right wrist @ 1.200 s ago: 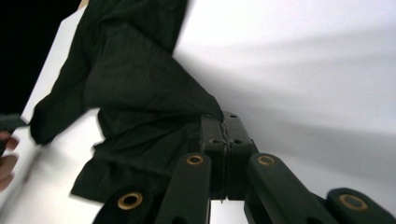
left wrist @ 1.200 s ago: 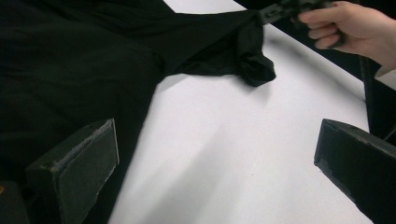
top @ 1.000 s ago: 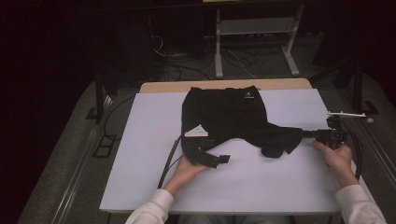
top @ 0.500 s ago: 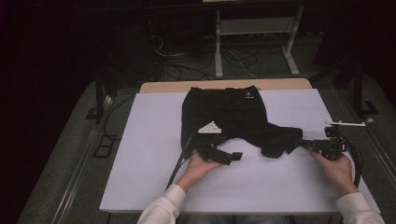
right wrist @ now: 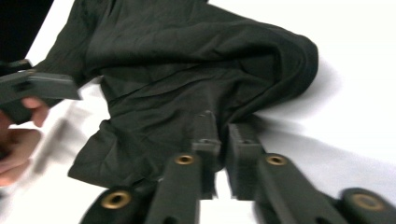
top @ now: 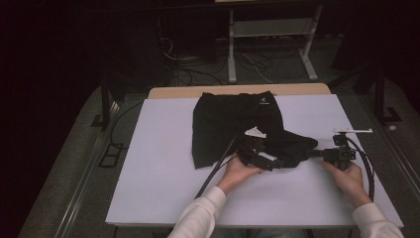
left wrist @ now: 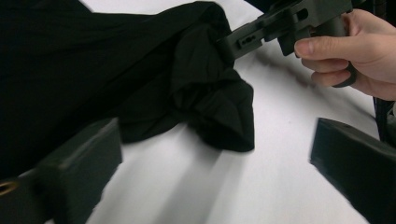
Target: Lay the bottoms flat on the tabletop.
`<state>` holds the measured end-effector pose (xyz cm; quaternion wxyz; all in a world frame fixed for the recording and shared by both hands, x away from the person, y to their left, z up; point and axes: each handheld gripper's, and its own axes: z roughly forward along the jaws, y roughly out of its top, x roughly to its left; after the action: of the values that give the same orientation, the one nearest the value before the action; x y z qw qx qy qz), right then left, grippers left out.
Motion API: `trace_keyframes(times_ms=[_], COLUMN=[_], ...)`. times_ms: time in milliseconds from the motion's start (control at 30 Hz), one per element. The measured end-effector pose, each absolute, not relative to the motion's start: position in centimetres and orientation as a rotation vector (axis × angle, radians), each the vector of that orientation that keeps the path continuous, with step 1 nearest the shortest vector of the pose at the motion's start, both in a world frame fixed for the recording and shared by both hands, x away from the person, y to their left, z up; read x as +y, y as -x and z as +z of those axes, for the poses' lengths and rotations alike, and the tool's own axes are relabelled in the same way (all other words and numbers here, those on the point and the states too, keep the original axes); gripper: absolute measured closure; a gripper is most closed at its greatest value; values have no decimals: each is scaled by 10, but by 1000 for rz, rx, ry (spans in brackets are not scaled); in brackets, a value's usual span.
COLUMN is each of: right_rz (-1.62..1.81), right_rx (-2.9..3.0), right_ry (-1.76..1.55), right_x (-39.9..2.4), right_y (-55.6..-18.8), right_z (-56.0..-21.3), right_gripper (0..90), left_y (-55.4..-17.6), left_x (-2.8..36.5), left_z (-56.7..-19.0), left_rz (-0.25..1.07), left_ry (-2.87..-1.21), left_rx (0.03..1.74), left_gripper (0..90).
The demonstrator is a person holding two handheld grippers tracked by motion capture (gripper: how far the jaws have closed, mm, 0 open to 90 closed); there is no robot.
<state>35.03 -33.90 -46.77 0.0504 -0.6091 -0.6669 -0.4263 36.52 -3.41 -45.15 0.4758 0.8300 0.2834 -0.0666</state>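
Black shorts (top: 233,124) lie spread on the white table (top: 148,163), the waistband toward the far edge and a small white logo near it. A white tag (top: 255,132) shows on the cloth near the near hem. One leg of the shorts is bunched into a crumpled fold that trails toward the right side of the table.

On the left, the left hand (top: 236,171) comes in from the near edge in a pale sleeve and holds the left gripper (top: 267,162) low over the table, just at the near hem of the shorts. Its jaws stand wide apart; they have just been closing a little, with nothing between them but bare table. In the left gripper view (left wrist: 215,154) the two black jaws sit far to either side, blurred, and the crumpled fold (left wrist: 210,93) lies ahead of them, apart from both.

On the right, the right hand (top: 349,178) holds the right gripper (top: 311,152), which points level toward the bunched leg. Its jaws have just been closing and are now together, clamped on the edge of the shorts (right wrist: 187,84): in the right gripper view (right wrist: 223,140) the two pads meet on the dark cloth where it reaches the table. A thick black cable (top: 366,163) loops from this gripper back past the wrist.
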Motion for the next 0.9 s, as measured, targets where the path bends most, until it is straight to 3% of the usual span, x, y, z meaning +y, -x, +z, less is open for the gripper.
trace_keyframes(times_ms=[333,433,533,733,900], right_rz=[-1433,-1456,-1472,-1449,-1420], right_rx=[-1919,-1902,-1891,-1887,-1861], right_ry=[1822,1810,1799,1787,1739], right_x=[-362,-366,-368,-369,-373], right_y=[-344,-343,-343,-343,-339], right_z=[-453,-450,-448,-447,-441], right_gripper=[868,868,868,871,872], left_y=[-370,-370,-370,-369,-359], left_x=[-52,-56,-62,-72,-67], left_z=[-461,-463,-464,-459,-439], left_rz=[-178,-172,-149,-108,-70], left_ry=[-2061,-2070,-2098,-2112,-2155], left_rx=[740,741,733,720,637], left_gripper=[202,284,425,835,866])
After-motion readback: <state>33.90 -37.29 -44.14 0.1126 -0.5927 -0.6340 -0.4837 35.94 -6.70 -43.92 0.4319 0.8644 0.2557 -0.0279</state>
